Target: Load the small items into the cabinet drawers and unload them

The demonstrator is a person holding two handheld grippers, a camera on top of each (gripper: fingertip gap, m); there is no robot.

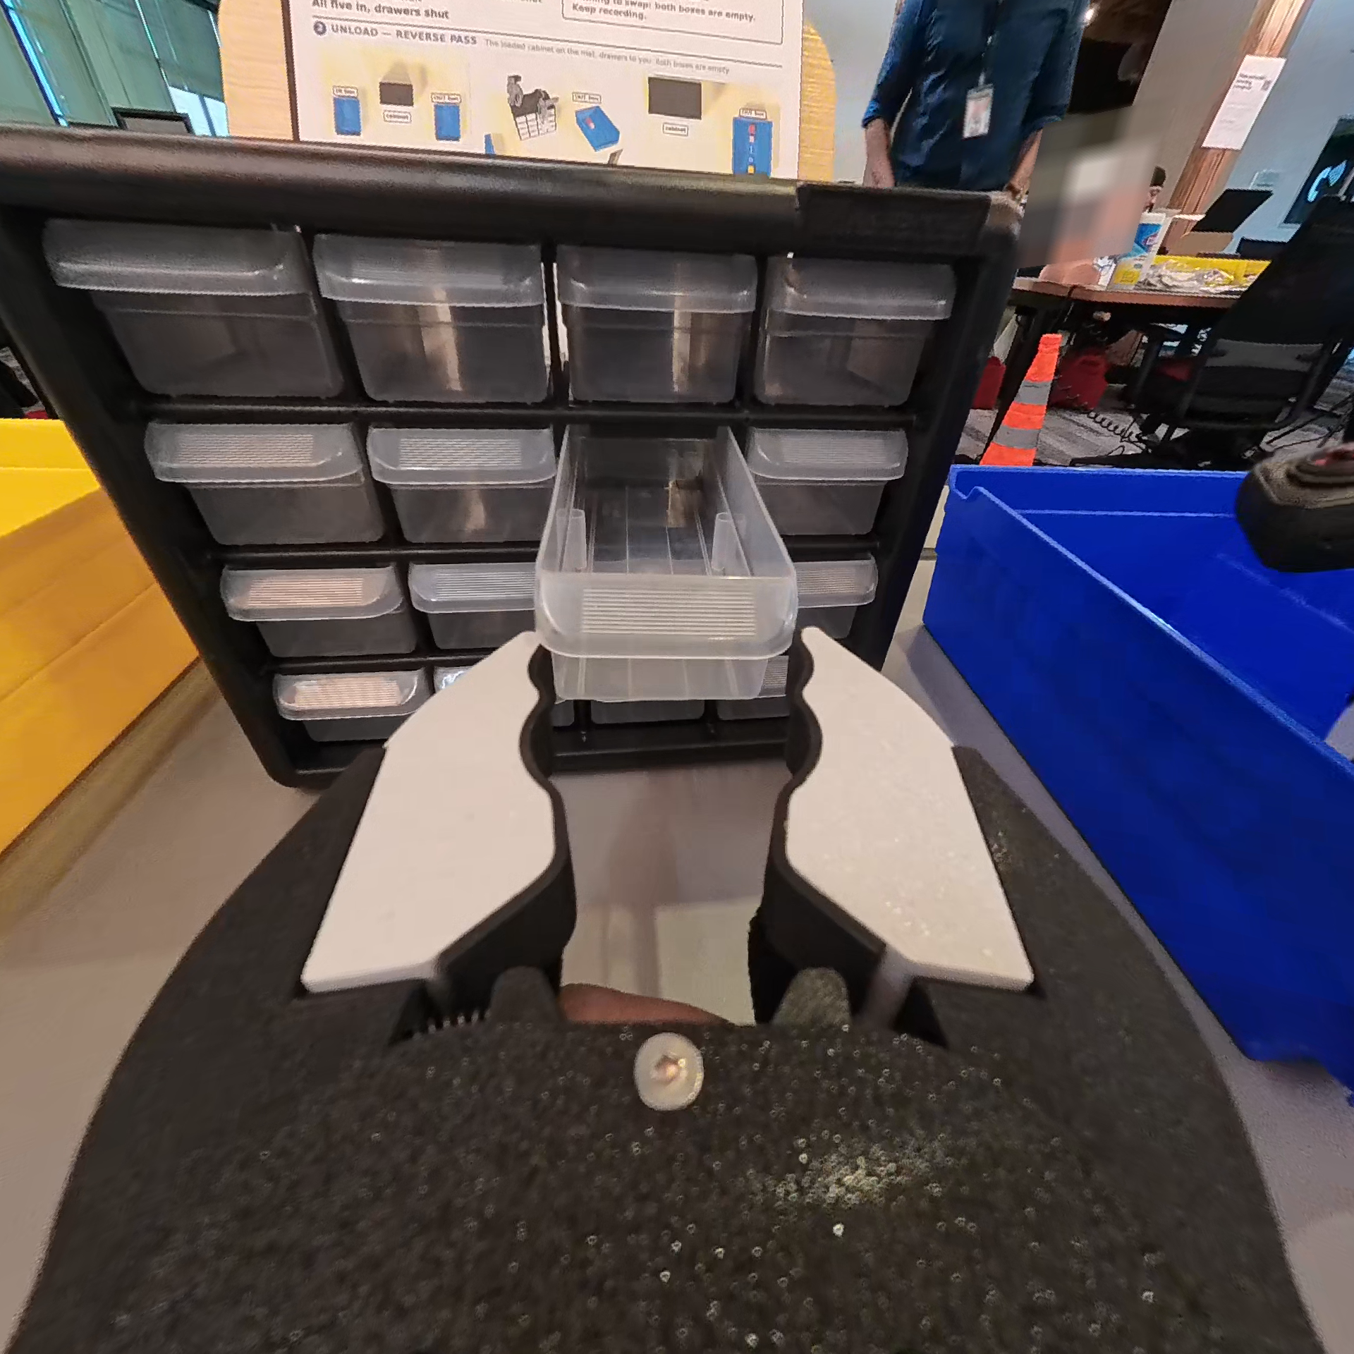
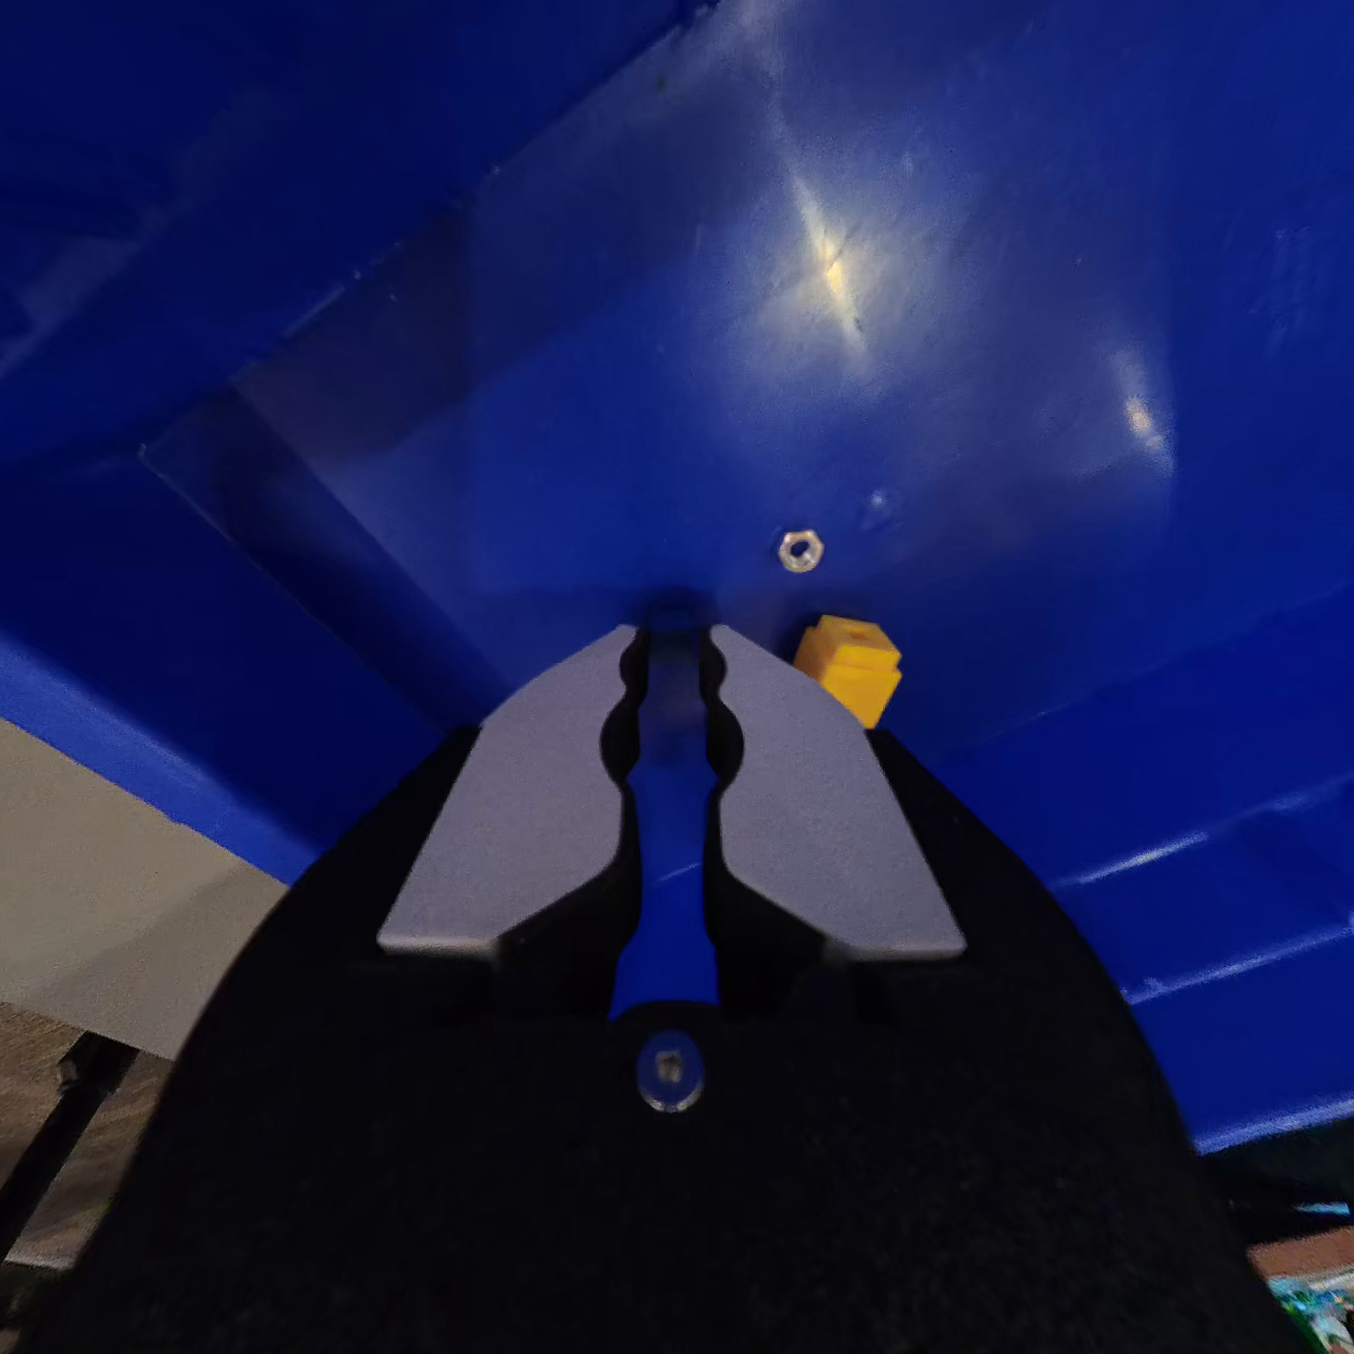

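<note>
Left of the cabinet [image 1: 513, 439], yellow bin [image 1: 66, 623]. In front of its pulled-out clear drawer [image 1: 663, 579], left gripper [image 1: 665, 659], jaws spread wide, empty. Right of the cabinet, blue bin [image 1: 1099, 659]; inside it, right gripper [image 2: 672, 637], jaws nearly together, grip unclear, beside yellow block [image 2: 850, 670] and metal nut [image 2: 800, 551].

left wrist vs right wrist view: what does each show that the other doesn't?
Left wrist only: the black cabinet, one clear drawer pulled out and looking empty, a yellow bin, the open left gripper.

Right wrist only: a metal nut and yellow block on the bin floor, the right gripper narrowly parted.

Both: the blue bin.
</note>
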